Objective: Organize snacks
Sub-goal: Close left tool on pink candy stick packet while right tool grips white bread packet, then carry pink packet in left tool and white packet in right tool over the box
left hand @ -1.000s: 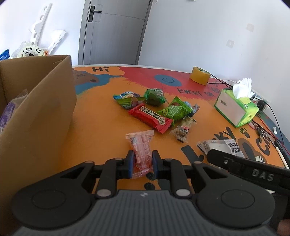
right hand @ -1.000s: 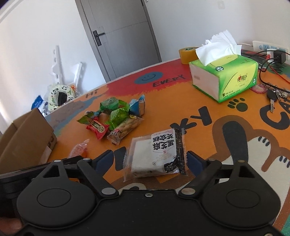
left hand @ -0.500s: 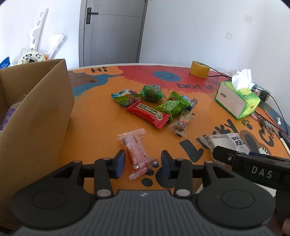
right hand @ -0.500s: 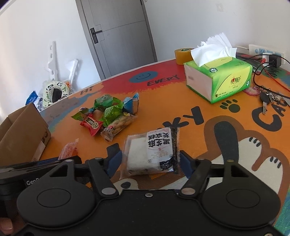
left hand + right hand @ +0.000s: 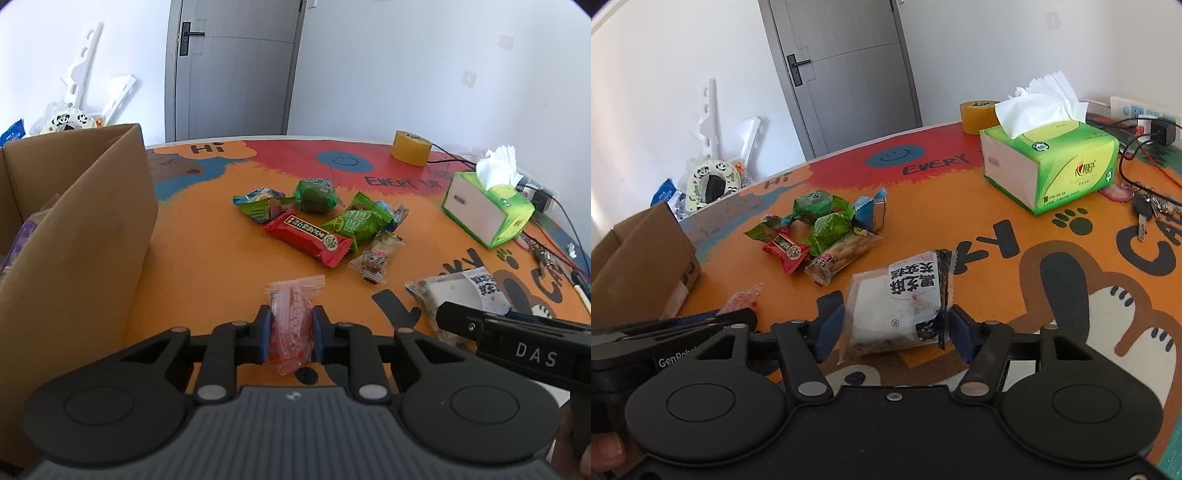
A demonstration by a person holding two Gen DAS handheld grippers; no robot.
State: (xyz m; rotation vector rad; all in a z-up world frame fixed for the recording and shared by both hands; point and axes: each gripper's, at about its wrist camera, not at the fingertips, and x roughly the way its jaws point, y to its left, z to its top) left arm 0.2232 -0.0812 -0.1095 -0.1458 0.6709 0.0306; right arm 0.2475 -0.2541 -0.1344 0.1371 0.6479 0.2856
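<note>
Here, the left gripper has its blue pads pressed against both sides of the pink candy packet, which sits on the orange table mat with its sealed top edge pointing away from the tool. The right gripper stands partly open around the white sesame cake packet; its blue pads flank the packet's two long edges, the right pad at the wrapper edge, the left with a narrow gap, so a firm grip cannot be confirmed. The packet lies flat on the mat. Beyond both tools, a cluster of green, red and blue wrapped snacks rests near the mat's centre. A cardboard box stands open at the left; a green tissue box stands at the right.
</note>
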